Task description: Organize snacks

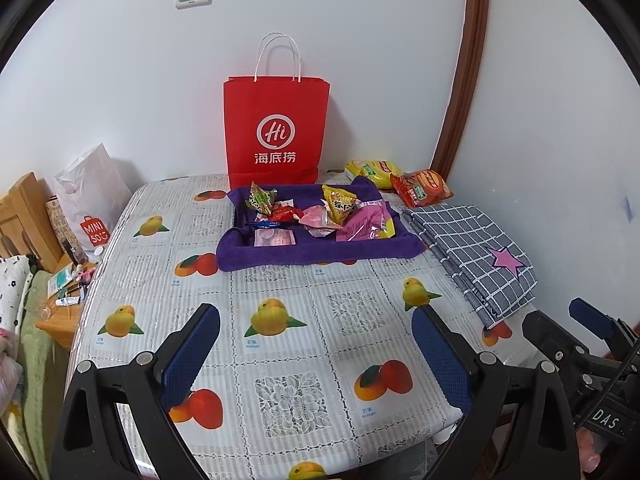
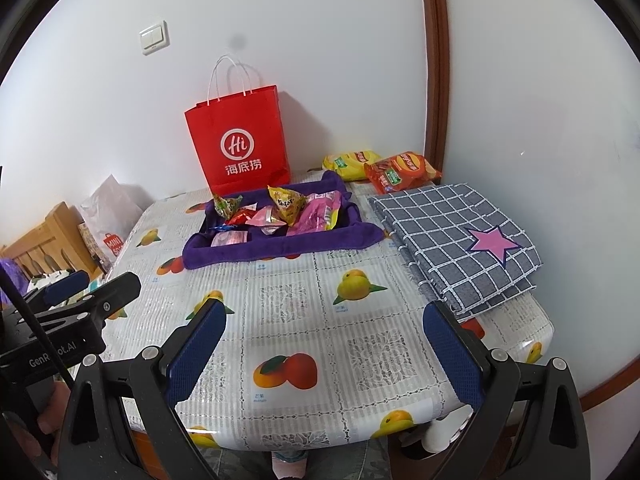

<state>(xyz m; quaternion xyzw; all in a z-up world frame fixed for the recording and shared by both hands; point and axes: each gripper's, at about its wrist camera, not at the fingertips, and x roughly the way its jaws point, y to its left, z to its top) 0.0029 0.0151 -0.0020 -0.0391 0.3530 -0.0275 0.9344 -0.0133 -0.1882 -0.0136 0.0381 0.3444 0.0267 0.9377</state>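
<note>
The left gripper (image 1: 316, 344) is hovering over the near edge of the worktop (image 1: 288, 300), its jaws standing wide with nothing between them. The right gripper (image 2: 324, 348) is hanging level beside it, jaws likewise spread wide and holding nothing. The snacks (image 1: 316, 212) are lying in a purple tray (image 1: 320, 250) toward the far edge, well apart from both jaws, and a yellow packet (image 1: 372, 168) and a red packet (image 1: 422, 186) are sitting at the far right corner.

Left tongs (image 1: 316, 344) and right tongs (image 2: 325, 344) both gape wide, holding nothing.
</note>
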